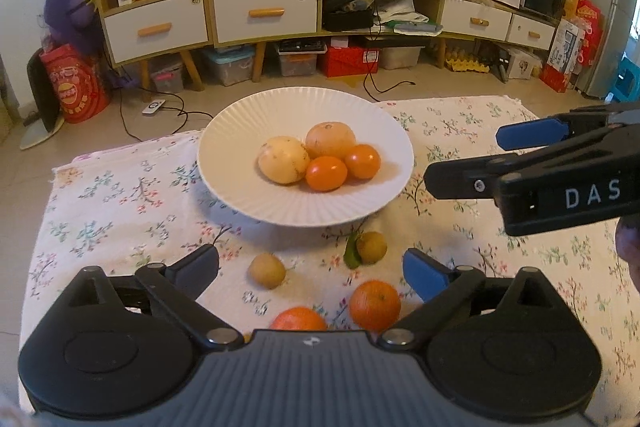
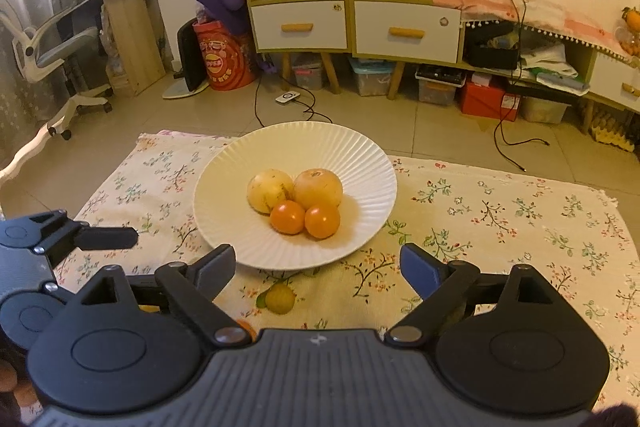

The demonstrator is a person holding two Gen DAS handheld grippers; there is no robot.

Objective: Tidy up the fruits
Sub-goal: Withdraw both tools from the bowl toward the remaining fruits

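A white ribbed plate point(image 1: 248, 131) point(image 2: 240, 163) on the floral tablecloth holds two pale round fruits point(image 1: 283, 159) point(image 2: 270, 190) and two orange ones point(image 1: 326, 173) point(image 2: 322, 221). On the cloth in front of it lie two small brownish fruits point(image 1: 267, 270) point(image 1: 372, 247), one with a green leaf, and two oranges point(image 1: 375, 304) point(image 1: 299, 319). My left gripper point(image 1: 312, 269) is open and empty above these loose fruits. My right gripper point(image 2: 318, 267) is open and empty, hovering over a small brownish fruit point(image 2: 280, 298); it also shows at the right in the left wrist view point(image 1: 464, 159).
The floral tablecloth point(image 1: 120, 203) covers a low table. Beyond it are a tiled floor with cables point(image 1: 376, 83), a cabinet with drawers point(image 1: 264, 13), storage boxes point(image 1: 348, 61) and an office chair point(image 2: 52, 43).
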